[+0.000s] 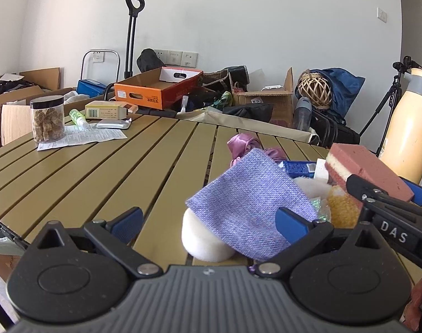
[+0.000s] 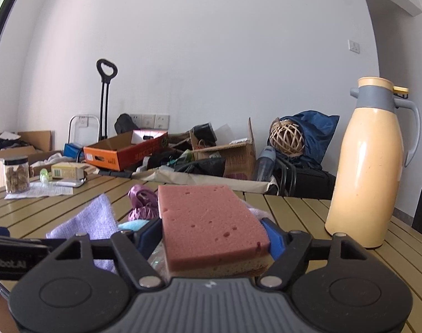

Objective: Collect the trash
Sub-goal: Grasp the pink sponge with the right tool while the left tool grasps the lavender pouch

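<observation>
Right wrist view, pink sponge [image 2: 211, 224] between right hand-held gripper [image 2: 211, 236] pads, pinched

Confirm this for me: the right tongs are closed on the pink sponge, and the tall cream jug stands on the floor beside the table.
One thing is wrong: the jug stands on the table, not on the floor, as the right wrist view shows. The rest holds: the right tongs are closed on the pink sponge, their blue pads against its sides.
</observation>
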Demonstrator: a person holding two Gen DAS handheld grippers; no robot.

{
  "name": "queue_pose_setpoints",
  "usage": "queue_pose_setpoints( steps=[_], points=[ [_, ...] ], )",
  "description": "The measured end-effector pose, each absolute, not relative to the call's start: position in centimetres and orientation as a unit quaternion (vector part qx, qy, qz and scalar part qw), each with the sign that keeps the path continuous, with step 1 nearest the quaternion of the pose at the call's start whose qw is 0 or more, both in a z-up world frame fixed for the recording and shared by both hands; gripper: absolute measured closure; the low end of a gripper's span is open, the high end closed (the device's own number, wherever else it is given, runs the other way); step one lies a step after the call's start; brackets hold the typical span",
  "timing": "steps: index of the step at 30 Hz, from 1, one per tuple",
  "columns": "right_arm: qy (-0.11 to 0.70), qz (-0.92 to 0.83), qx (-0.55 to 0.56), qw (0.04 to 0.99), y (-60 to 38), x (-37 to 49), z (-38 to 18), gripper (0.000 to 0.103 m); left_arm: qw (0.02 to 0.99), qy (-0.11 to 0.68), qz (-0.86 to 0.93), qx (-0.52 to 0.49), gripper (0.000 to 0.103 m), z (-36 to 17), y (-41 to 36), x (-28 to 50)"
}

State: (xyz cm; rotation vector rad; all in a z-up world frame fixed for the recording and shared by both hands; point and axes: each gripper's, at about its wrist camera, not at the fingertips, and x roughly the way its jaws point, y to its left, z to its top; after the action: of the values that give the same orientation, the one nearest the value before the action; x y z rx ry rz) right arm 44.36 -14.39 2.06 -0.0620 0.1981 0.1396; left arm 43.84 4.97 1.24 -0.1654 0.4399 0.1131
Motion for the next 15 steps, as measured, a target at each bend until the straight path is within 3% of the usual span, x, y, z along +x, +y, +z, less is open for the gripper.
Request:
queue_pose_setpoints(
  steps=[15],
  points=[
    [0.088, 0.032, -0.01, 0.996, -19.2, 42.1, 2.2, 0.028, 0.975, 0.213, 0.025, -0.059, 0.0, 0.4, -0.4, 45.2]
  ],
)
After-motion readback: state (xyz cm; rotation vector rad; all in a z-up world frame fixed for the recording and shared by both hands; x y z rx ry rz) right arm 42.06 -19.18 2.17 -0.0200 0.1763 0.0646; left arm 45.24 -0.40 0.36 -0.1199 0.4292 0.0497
